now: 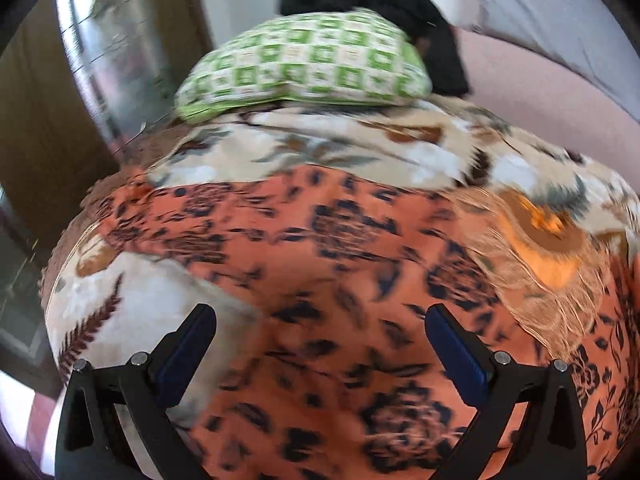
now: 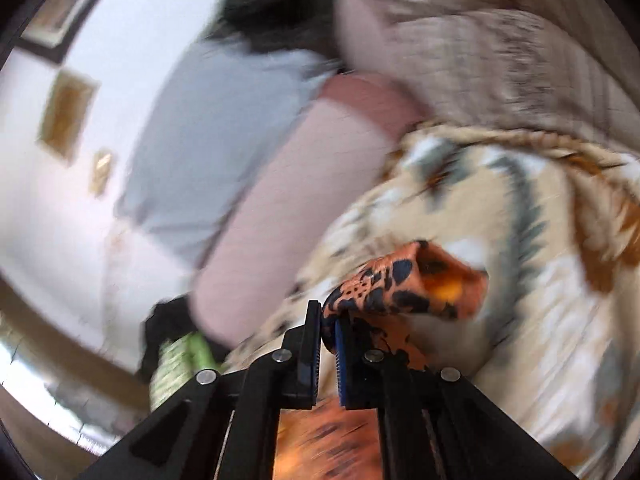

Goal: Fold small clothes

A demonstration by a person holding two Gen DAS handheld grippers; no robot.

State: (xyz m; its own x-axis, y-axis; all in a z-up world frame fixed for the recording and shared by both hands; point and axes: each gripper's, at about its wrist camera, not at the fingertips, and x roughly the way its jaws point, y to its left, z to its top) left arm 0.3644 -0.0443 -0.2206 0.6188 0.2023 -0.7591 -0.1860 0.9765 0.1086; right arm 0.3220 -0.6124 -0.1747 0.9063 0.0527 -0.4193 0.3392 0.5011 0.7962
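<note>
Two tools work over a bed covered by a cream floral blanket (image 1: 304,152), the largest thing ahead of both. Spread on that blanket, directly beneath and beyond the left tool (image 1: 320,344), lies the orange garment with dark flower print (image 1: 328,240), mostly flat, with a fringe of pale threads along its far right edge. Farther ahead of the left tool sit a green-checked pillow (image 1: 308,64) and, behind it, a black cloth (image 1: 400,4). The left tool is released, its jaws wide apart with nothing between them. The right tool (image 2: 328,344) is clenched on a bunched corner of the same orange garment, which sticks up just past its fingertips. Judging from this, folding has barely begun: one corner is gripped, no fold looks laid, and the whole cloth remains to be doubled over.
</note>
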